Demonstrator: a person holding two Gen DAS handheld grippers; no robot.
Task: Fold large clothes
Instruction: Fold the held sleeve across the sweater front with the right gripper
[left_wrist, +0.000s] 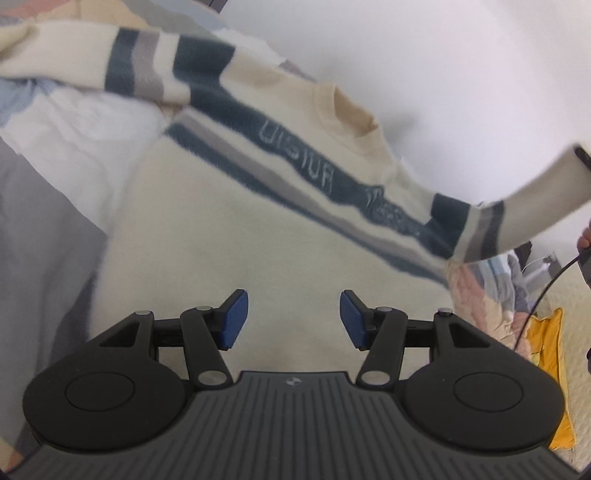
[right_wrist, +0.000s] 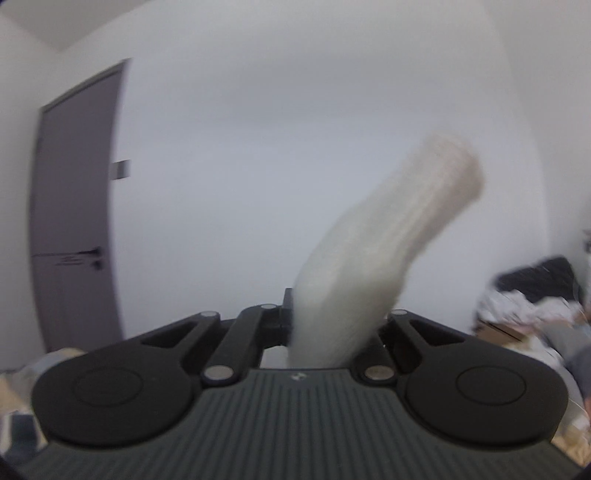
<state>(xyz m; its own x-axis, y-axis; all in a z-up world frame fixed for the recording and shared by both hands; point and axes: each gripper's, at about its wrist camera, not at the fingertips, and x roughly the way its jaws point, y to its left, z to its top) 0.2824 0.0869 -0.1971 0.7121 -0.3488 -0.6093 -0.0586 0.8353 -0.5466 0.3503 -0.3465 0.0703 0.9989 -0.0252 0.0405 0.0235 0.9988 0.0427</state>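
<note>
Left wrist view, nearest you: your left gripper (left_wrist: 293, 319) hangs with its blue pads (left_wrist: 233, 320) spread apart and nothing between them, just above the cream body of the sweater (left_wrist: 229, 236). That sweater lies spread on the bed, its blue and grey stripes running across the chest, its collar (left_wrist: 349, 110) farther off toward the white wall. Its right sleeve (left_wrist: 517, 218) lifts off toward the frame's right edge. Right wrist view: your right gripper (right_wrist: 328, 325) is clamped on that sleeve's cuff (right_wrist: 388, 236), which sticks up blurred before the wall and a grey door (right_wrist: 74, 206).
</note>
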